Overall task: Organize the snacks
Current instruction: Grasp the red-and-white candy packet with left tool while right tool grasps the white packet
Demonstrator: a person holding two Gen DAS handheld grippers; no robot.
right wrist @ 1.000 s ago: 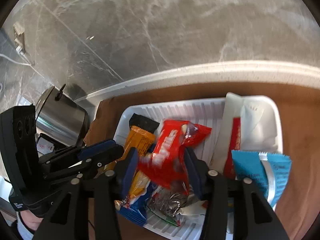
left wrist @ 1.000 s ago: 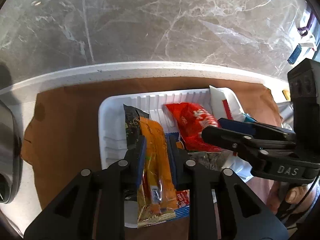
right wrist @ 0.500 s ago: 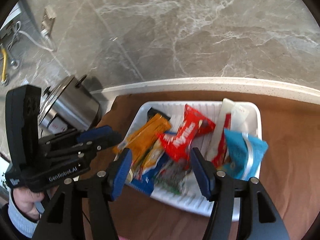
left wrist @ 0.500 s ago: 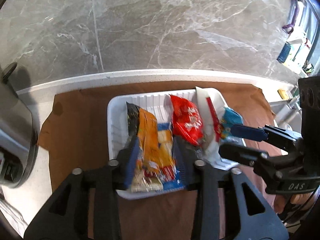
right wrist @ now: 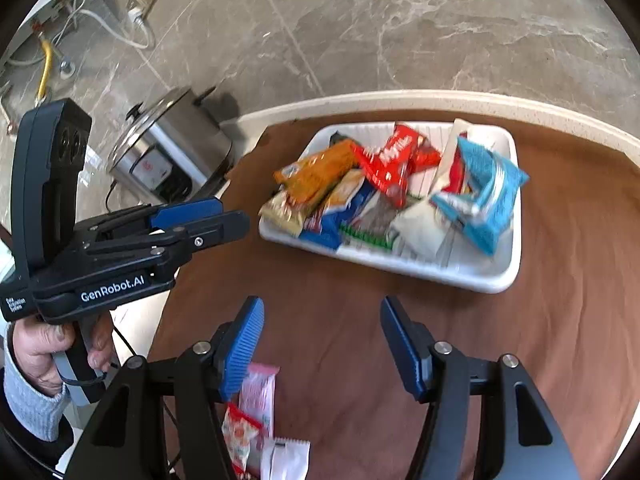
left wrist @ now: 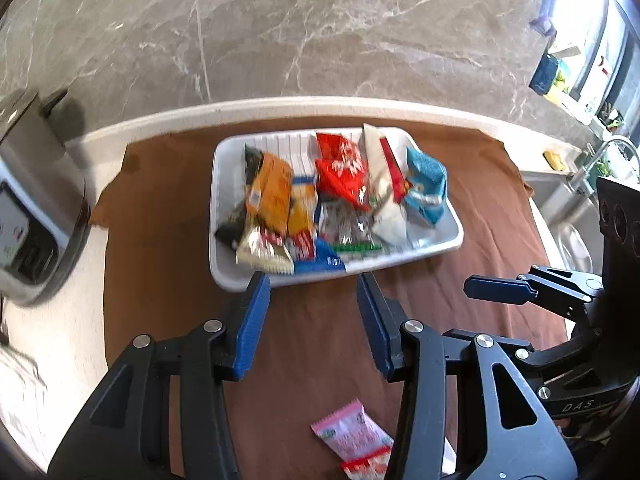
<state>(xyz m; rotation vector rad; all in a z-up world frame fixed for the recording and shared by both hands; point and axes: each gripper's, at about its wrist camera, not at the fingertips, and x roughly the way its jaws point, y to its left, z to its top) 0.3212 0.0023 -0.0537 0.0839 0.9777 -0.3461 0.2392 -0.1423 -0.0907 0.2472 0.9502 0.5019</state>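
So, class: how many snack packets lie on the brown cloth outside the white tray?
3, near the cloth's front edge: a pink packet, a red-orange one and a white one. The hand-held grippers may hide others.

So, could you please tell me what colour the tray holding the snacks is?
The tray is white with a ribbed floor, clearest in the right wrist view.

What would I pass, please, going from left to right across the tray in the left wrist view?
Orange packet → red packet → white-and-red packet → blue packet, all in the white tray.
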